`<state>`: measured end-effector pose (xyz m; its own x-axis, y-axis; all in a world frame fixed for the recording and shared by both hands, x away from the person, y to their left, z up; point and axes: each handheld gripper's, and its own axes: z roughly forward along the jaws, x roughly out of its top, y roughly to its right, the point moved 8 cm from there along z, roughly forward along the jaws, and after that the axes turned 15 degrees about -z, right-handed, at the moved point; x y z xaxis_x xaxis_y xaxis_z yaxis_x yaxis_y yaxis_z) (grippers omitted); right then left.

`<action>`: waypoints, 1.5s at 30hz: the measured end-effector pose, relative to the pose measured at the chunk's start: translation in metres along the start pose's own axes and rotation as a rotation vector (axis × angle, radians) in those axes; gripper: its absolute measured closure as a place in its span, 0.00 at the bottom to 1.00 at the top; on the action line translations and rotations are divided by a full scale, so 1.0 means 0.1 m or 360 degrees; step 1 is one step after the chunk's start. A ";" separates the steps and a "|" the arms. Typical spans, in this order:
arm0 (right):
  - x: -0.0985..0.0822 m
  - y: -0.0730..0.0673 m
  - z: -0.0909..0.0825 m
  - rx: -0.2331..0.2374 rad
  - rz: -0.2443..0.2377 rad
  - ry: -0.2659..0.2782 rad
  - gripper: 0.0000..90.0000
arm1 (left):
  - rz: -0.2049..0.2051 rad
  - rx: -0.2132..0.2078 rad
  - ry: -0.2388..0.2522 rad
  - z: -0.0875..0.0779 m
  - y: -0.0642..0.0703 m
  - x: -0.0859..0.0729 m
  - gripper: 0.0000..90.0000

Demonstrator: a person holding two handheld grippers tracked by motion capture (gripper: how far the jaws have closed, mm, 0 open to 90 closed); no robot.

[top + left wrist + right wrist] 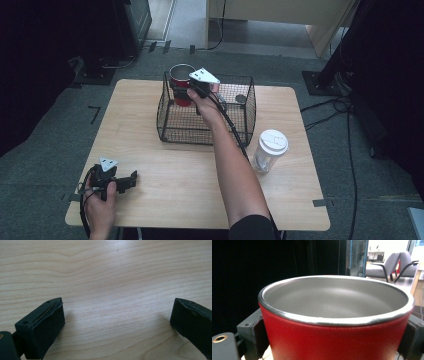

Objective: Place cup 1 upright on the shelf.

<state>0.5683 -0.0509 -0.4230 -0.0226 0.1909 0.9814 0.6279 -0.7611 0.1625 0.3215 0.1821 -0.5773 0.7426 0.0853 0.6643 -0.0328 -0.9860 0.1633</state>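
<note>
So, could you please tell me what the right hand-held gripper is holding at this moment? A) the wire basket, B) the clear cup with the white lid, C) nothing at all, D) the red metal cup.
D: the right hand-held gripper has its jaws pressed on either side of the red metal cup, held at the back left corner of the wire basket; the lidded clear cup stands apart on the table.

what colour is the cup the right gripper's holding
Red outside with a bare silver metal rim and inside; the cup shows best in the right gripper view.
</note>
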 end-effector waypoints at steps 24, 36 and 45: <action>-0.31 -0.03 0.10 0.0090 -0.0039 -0.0184 0.08 | 0.0001 0.0000 0.0000 0.00 0.00 0.00 0.00; -0.41 -0.09 0.14 0.0132 -0.0118 -0.0287 0.08 | 0.0000 0.0000 0.0000 0.00 0.00 0.00 0.00; -0.45 -0.18 0.17 0.0197 -0.0207 -0.0378 0.08 | 0.0000 0.0000 0.0000 0.00 0.00 0.00 0.00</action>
<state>0.5718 -0.0353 -0.4722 0.0644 0.4328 0.8992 0.7223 -0.6419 0.2573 0.3215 0.1821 -0.5773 0.7425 0.0856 0.6644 -0.0325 -0.9860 0.1633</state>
